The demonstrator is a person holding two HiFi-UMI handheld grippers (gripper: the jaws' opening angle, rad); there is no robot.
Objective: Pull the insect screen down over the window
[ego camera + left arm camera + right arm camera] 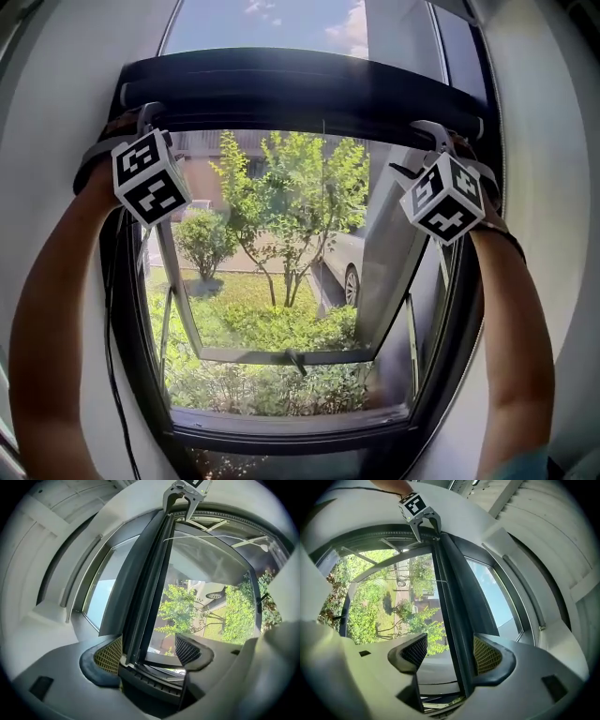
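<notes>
Left forearm (47, 309) and right forearm (520, 328) fill the two sides of the head view. Both are raised steeply, so each hand sits at an upper corner of the window opening. The left gripper (142, 114) reaches the left end of the insect screen bar (300, 89) and the right gripper (439, 131) reaches the right end. Their marker cubes face the camera. The bar is a dark rounded strip across the top of the opening, below an upper pane (281, 23) full of sky. The opening beneath it is still uncovered.

Each gripper view looks along the bar. In the left gripper view the jaws stand wide apart. The bar runs up between them, close to the pad at the left of the frame and clear of the other pad, so nothing is pinched. In the right gripper view the jaws also gape. There the bar passes just beside the pad at the right of the frame, well apart from the other pad. Whether either near pad actually touches the bar I cannot tell. Each of these views also shows the opposite gripper at the bar's far end, near the top of the frame.

Only the head view shows a black cable (112, 356) hanging beside the left arm and the sill (291, 422). Past the outward-swung sash (272, 355) are a tree (291, 202), a lawn (234, 314) and a parked car (345, 262).
</notes>
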